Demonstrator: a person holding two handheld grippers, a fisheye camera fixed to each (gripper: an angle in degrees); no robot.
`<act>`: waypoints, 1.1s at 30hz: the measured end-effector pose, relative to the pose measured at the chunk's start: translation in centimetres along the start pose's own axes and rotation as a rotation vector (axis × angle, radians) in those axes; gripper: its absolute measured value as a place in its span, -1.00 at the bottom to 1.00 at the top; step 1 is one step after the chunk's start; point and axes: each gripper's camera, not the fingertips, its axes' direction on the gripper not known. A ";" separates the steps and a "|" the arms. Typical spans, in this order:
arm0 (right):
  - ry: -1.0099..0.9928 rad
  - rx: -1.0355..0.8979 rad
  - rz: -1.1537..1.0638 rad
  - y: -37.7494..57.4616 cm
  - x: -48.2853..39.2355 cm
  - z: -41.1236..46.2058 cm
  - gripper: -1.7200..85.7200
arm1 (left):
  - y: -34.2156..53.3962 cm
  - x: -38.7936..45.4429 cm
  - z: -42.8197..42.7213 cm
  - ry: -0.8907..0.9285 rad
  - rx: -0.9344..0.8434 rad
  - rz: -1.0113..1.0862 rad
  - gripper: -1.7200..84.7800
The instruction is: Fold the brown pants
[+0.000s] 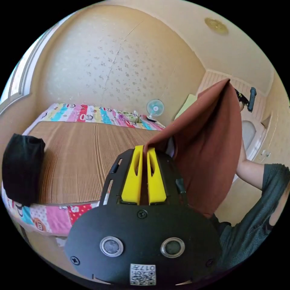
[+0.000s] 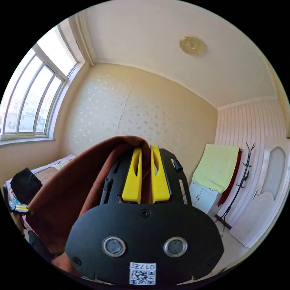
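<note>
Brown pants (image 1: 208,145) held aloft, off the bed (image 1: 81,157), pinched at two points.

Left gripper (image 1: 147,151) nipped a cloth edge at 12 o'clock of its jaws; right gripper (image 2: 146,148) clamped cloth draping toward 8 o'clock. Judgement: good practice was to keep both pinches firm, level the held edge, draw it taut, then lower evenly onto the mat, clear of the black bundle (image 1: 21,169).

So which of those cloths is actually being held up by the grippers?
The brown pants, pinched in both yellow-jawed grippers; the yellow-green cloth just hangs over a cabinet.
</note>
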 end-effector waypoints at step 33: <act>-1.118 -0.855 0.723 17.0 27.8 0.2 -0.93 | 13.2 -22.5 0.4 -0.011 -0.174 -0.753 -0.64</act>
